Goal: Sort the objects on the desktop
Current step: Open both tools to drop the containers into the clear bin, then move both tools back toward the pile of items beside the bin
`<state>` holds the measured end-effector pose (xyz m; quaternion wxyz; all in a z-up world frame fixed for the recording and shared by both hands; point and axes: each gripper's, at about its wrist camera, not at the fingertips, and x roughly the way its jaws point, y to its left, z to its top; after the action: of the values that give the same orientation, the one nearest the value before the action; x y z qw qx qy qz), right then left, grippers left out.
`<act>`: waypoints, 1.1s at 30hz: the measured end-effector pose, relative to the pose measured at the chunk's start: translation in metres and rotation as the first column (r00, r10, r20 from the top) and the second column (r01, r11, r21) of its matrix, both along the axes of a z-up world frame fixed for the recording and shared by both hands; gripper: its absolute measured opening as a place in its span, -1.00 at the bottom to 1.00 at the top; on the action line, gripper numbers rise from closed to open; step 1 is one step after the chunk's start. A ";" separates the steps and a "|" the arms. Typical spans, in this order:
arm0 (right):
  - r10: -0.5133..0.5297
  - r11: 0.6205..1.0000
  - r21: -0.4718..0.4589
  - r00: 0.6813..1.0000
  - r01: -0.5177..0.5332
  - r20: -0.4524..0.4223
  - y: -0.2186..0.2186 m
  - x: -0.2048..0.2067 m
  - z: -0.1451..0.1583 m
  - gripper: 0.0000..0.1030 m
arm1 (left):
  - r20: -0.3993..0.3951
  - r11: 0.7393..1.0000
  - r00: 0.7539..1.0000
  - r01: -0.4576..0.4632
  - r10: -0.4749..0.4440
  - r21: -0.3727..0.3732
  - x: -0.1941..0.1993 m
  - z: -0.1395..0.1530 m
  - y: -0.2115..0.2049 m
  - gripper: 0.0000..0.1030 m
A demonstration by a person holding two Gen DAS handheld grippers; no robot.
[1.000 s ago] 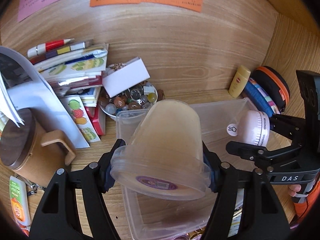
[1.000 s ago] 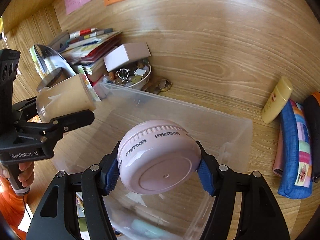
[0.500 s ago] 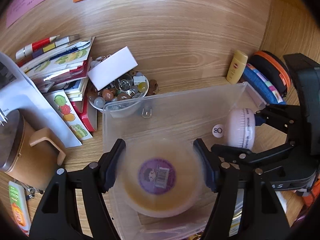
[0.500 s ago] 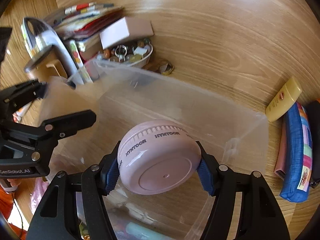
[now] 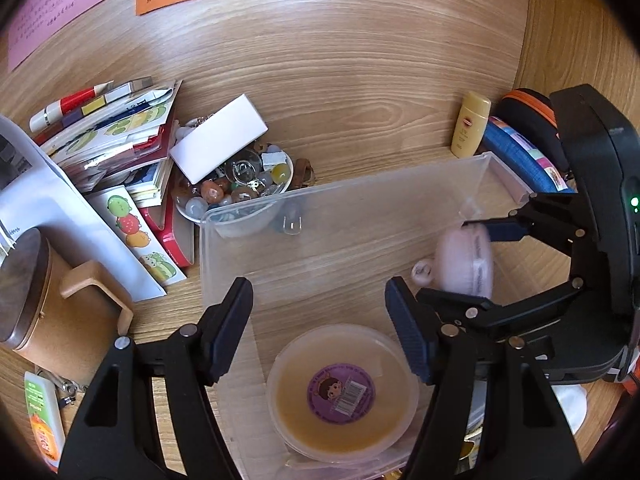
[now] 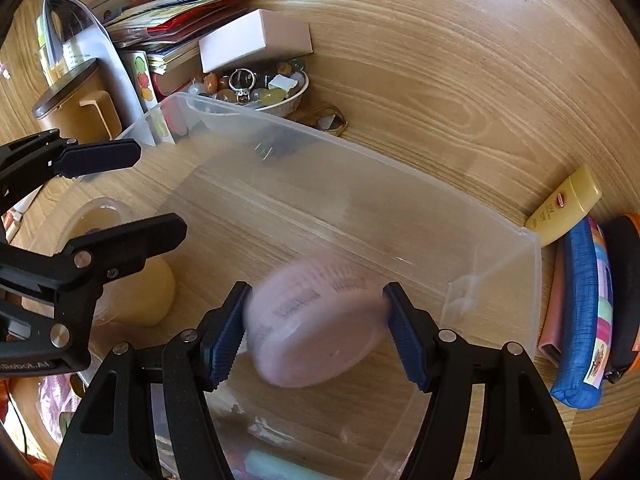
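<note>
A clear plastic bin (image 5: 344, 204) (image 6: 360, 160) stands on the wooden desk. A translucent tub with a purple sticker (image 5: 342, 392) lies inside the bin, below my open left gripper (image 5: 320, 312), which no longer touches it. It shows as a pale yellow tub in the right wrist view (image 6: 136, 292). My right gripper (image 6: 316, 324) has its jaws spread, and the pink round jar (image 6: 316, 320) is motion-blurred between them, dropping into the bin; it also shows in the left wrist view (image 5: 466, 260).
Left of the bin are a bowl of beads and trinkets (image 5: 236, 188), a white box (image 5: 218, 144), stacked books and pens (image 5: 112, 132) and a brown lidded mug (image 5: 44, 300). Right of it are a yellow bottle (image 6: 564, 206) and a blue pencil case (image 6: 584, 312).
My left gripper lowered the tub into the bin, opened and let it go. My right gripper opened and the pink jar is slipping out, blurred.
</note>
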<state>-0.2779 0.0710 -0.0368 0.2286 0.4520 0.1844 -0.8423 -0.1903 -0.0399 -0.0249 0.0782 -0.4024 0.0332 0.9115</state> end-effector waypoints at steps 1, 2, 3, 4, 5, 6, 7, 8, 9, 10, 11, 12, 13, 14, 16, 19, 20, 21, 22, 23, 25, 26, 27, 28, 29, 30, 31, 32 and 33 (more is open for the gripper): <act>-0.001 1.000 0.002 1.000 0.001 -0.008 0.000 0.001 0.001 0.30 | -0.001 1.000 1.000 0.000 0.000 0.003 0.001 0.001 -0.001 0.33; -0.001 1.000 0.002 1.000 0.001 -0.014 -0.001 0.002 0.002 0.33 | -0.001 1.000 1.000 0.001 -0.001 0.006 0.001 0.001 -0.002 0.33; 0.000 1.000 0.001 1.000 0.000 -0.018 -0.001 0.002 0.004 0.34 | -0.002 1.000 1.000 -0.001 0.001 0.007 0.001 0.002 -0.002 0.33; 0.003 1.000 0.002 1.000 -0.003 -0.026 -0.001 0.004 0.006 0.37 | -0.003 1.000 1.000 -0.003 0.003 0.011 0.001 0.003 -0.003 0.33; 0.005 1.000 0.003 0.999 -0.005 -0.035 -0.002 0.005 0.008 0.41 | -0.006 1.000 1.000 -0.002 0.002 0.016 0.001 0.003 -0.003 0.35; 0.005 1.000 0.004 0.999 -0.005 -0.045 -0.002 0.007 0.010 0.44 | -0.013 1.000 1.000 -0.004 0.004 0.021 0.002 0.005 -0.004 0.42; 0.003 1.000 0.010 0.998 -0.002 -0.062 -0.003 0.009 0.013 0.50 | -0.027 1.000 1.000 -0.012 0.012 0.025 0.004 0.007 -0.006 0.50; 0.002 1.000 0.015 0.997 0.000 -0.073 -0.004 0.011 0.014 0.55 | -0.038 1.000 0.999 -0.015 0.016 0.025 0.006 0.009 -0.007 0.51; 0.002 1.000 0.021 0.996 0.000 -0.087 -0.005 0.014 0.017 0.55 | -0.051 1.000 0.998 -0.019 0.020 0.023 0.008 0.011 -0.008 0.53; 0.002 1.000 0.026 0.995 0.000 -0.097 -0.006 0.016 0.020 0.56 | -0.060 1.000 0.998 -0.020 0.022 0.022 0.009 0.014 -0.008 0.54; 0.002 0.999 0.032 0.994 0.001 -0.109 -0.007 0.018 0.023 0.56 | -0.071 0.999 0.997 -0.022 0.024 0.027 0.010 0.016 -0.009 0.56; 0.002 0.999 0.037 0.993 0.003 -0.116 -0.007 0.020 0.025 0.56 | -0.078 0.999 0.997 -0.024 0.026 0.032 0.011 0.018 -0.011 0.62; 0.001 0.999 0.041 0.992 0.004 -0.122 -0.006 0.023 0.028 0.56 | -0.085 0.999 0.996 -0.025 0.029 0.036 0.012 0.020 -0.012 0.69; 0.000 0.999 0.045 0.992 0.006 -0.128 -0.006 0.025 0.030 0.56 | -0.094 0.999 0.995 -0.027 0.031 0.041 0.014 0.022 -0.013 0.72; 0.000 0.998 0.056 0.991 0.008 -0.136 -0.004 0.030 0.034 0.57 | -0.107 0.998 0.994 -0.034 0.038 0.043 0.017 0.026 -0.014 0.74; -0.004 0.998 0.068 0.986 0.015 -0.164 0.002 0.038 0.043 0.57 | -0.122 0.998 0.991 -0.040 0.044 0.042 0.023 0.034 -0.016 0.78; -0.008 0.997 0.069 0.984 0.021 -0.180 0.004 0.043 0.047 0.57 | -0.129 0.998 0.991 -0.040 0.046 0.046 0.026 0.037 -0.017 0.79; -0.011 0.997 0.068 0.981 0.024 -0.193 0.007 0.045 0.050 0.57 | -0.135 0.998 0.990 -0.041 0.047 0.049 0.029 0.040 -0.018 0.80; -0.014 0.997 0.066 0.979 0.028 -0.205 0.009 0.048 0.054 0.58 | -0.140 0.998 0.989 -0.041 0.048 0.051 0.033 0.042 -0.019 0.80; -0.017 0.998 0.062 0.975 0.031 -0.219 0.012 0.053 0.058 0.60 | -0.144 0.998 0.988 -0.042 0.049 0.050 0.036 0.045 -0.019 0.80; -0.022 0.998 0.048 0.971 0.034 -0.239 0.017 0.060 0.064 0.67 | -0.156 0.998 0.986 -0.045 0.053 0.049 0.044 0.050 -0.020 0.81; -0.023 0.999 0.039 0.968 0.034 -0.248 0.020 0.064 0.067 0.69 | -0.162 0.998 0.985 -0.048 0.055 0.050 0.048 0.052 -0.020 0.82; -0.024 0.999 0.033 0.966 0.034 -0.256 0.023 0.068 0.069 0.69 | -0.164 0.998 0.985 -0.050 0.057 0.050 0.051 0.054 -0.021 0.85; -0.027 0.999 0.027 0.964 0.036 -0.264 0.025 0.072 0.071 0.69 | -0.166 0.997 0.984 -0.055 0.062 0.047 0.055 0.056 -0.020 0.91; -0.027 0.999 0.023 0.962 0.035 -0.270 0.028 0.076 0.073 0.70 | -0.172 0.997 0.983 -0.061 0.068 0.045 0.059 0.058 -0.020 0.92; -0.027 0.999 0.019 0.961 0.033 -0.276 0.029 0.080 0.075 0.70 | -0.180 0.997 0.981 -0.063 0.069 0.043 0.064 0.060 -0.019 0.92; -0.027 0.999 0.013 0.959 0.032 -0.283 0.032 0.084 0.076 0.70 | -0.185 0.997 0.980 -0.064 0.070 0.040 0.067 0.062 -0.019 0.92; -0.028 0.999 0.008 0.957 0.032 -0.288 0.034 0.088 0.076 0.70 | -0.192 0.997 0.979 -0.067 0.073 0.036 0.072 0.064 -0.018 0.92; -0.031 0.999 0.002 0.956 0.032 -0.293 0.036 0.092 0.076 0.70 | -0.196 0.997 0.978 -0.070 0.075 0.033 0.075 0.065 -0.017 0.92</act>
<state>-0.1858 0.1067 0.0395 0.1838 0.3259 0.2117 -0.9029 -0.1148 -0.0567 0.0397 0.0464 -0.3102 0.0143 0.9494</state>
